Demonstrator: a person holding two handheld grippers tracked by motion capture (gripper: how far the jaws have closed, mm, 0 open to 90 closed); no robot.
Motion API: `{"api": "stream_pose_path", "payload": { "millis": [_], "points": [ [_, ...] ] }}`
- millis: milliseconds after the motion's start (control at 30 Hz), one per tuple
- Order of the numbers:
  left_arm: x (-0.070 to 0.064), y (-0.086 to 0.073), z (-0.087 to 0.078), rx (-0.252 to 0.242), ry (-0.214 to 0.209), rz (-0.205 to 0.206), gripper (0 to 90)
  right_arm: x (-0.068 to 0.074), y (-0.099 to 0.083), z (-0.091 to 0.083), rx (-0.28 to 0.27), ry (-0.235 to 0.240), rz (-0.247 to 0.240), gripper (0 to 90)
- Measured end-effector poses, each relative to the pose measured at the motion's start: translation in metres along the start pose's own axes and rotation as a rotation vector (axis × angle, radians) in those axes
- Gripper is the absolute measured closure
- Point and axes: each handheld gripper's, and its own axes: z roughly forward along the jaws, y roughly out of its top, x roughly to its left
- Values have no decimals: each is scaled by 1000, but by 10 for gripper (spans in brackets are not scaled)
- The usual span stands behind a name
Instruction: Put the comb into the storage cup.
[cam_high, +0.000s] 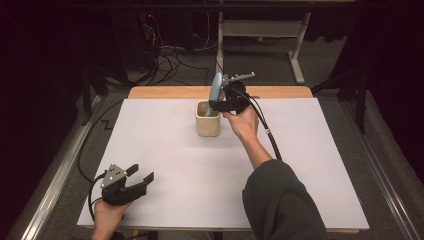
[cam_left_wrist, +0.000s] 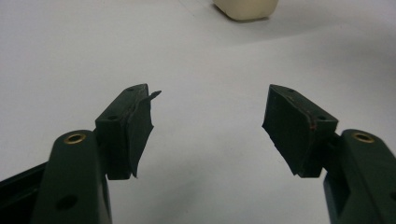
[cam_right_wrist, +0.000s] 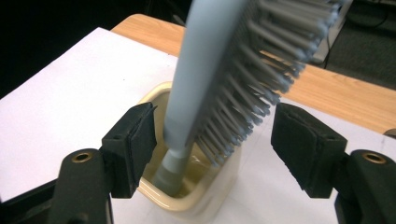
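Table (cam_high: 165, 145): white sheet, wood rim | floor: cables (cam_high: 165, 60) | both tongs spread

My right arm wears a dark grey-green sleeve (cam_high: 280, 200) at the lower right of the frame. Both tools are black: the left gripper (cam_high: 140, 180) carries a grey three-cornered plate, the right gripper (cam_high: 216, 105) trails a black cable. Up close, the fingers (cam_left_wrist: 299, 126) are blocky black pads on arms with brass-ringed screw holes.
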Motion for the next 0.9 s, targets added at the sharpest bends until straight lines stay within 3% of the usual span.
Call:
{"api": "stream_pose_path", "payload": {
  "millis": [233,900],
  "points": [
    [0,0,0,-4,5,4,331,-6,-5,-6,4,6,12,313],
    [0,0,0,-5,9,7,331,-11,-15,-27,-35,16,-22,322]
  ]
}}
